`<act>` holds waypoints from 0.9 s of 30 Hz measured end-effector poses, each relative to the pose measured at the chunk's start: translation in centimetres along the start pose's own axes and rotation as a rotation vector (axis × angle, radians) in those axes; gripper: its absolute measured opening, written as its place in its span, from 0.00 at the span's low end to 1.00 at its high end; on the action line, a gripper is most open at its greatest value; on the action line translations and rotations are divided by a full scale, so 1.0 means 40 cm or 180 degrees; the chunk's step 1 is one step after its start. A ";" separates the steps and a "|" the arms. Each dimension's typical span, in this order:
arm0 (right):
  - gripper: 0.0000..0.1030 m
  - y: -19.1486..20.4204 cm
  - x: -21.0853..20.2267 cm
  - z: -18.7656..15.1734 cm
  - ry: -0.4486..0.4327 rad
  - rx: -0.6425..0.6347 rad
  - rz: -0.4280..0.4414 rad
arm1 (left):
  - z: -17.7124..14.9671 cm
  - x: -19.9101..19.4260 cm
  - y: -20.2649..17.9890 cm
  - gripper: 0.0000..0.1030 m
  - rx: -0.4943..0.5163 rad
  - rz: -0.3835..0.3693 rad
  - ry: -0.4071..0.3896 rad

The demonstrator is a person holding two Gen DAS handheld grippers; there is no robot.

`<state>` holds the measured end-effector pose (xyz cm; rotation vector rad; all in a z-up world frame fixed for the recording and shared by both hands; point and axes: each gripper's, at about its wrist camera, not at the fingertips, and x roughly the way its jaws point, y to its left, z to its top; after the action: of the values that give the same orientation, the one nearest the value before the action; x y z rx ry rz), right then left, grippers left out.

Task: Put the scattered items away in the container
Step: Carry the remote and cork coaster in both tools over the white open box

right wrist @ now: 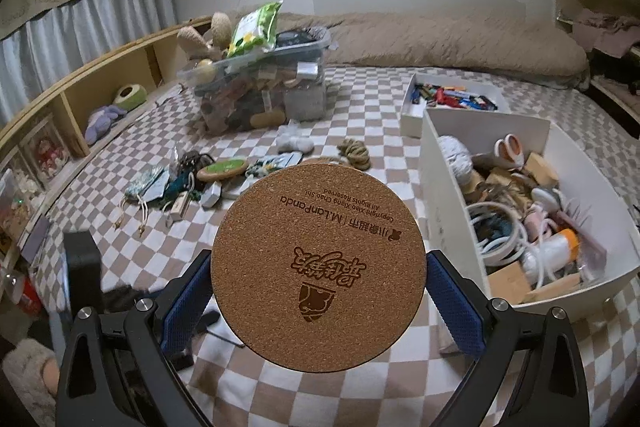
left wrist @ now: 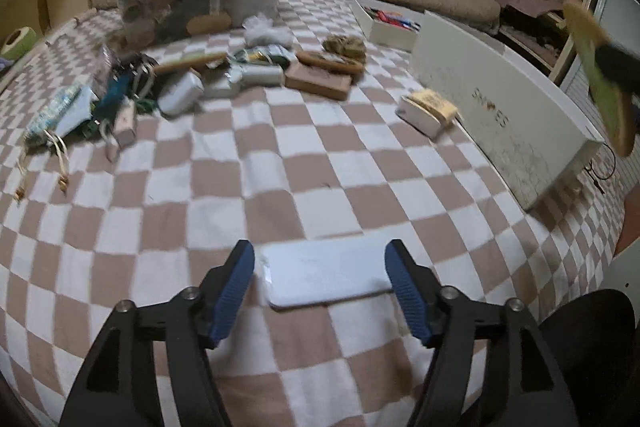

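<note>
My left gripper (left wrist: 320, 259) is open over the checkered bed cover (left wrist: 280, 187). A flat white slab (left wrist: 328, 277) lies on the cover between its blue pads, which stand on either side of it without pressing. My right gripper (right wrist: 318, 267) is shut on a round cork coaster (right wrist: 316, 311), held up with its printed cork face toward the camera. The same coaster (left wrist: 600, 75) shows edge-on at the right of the left wrist view. The white container (right wrist: 440, 163) sits to the right, packed with several items. Scattered items (right wrist: 224, 175) lie in a pile further back.
A clear plastic bin (right wrist: 308, 51) heaped with things stands at the back of the bed. A small white box of pens (right wrist: 412, 123) sits behind the container. A brown duvet (right wrist: 460, 43) lies along the wall, and a wooden shelf (right wrist: 76, 95) runs along the left.
</note>
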<state>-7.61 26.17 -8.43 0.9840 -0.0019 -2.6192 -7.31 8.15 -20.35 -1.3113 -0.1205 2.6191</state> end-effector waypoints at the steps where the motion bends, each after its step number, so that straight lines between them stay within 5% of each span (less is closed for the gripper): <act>1: 0.98 -0.007 -0.005 0.002 -0.0019 0.0015 -0.0012 | -0.005 0.007 -0.006 0.75 -0.0013 0.0008 0.0035; 9: 0.98 -0.065 -0.031 0.007 -0.0075 0.0127 -0.0129 | -0.021 0.041 -0.052 0.90 -0.0030 0.0195 0.0075; 17: 0.98 -0.106 -0.047 0.010 -0.0095 0.0173 -0.0229 | -0.023 0.073 -0.056 0.91 -0.0167 0.0452 0.0093; 27: 0.98 -0.171 -0.077 0.023 -0.0163 0.0240 -0.0349 | -0.015 0.062 -0.055 0.84 -0.0179 0.0424 0.0053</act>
<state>-8.18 33.49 -6.58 0.9672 -0.0612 -2.7621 -7.93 10.84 -22.29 -1.4053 -0.1087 2.7330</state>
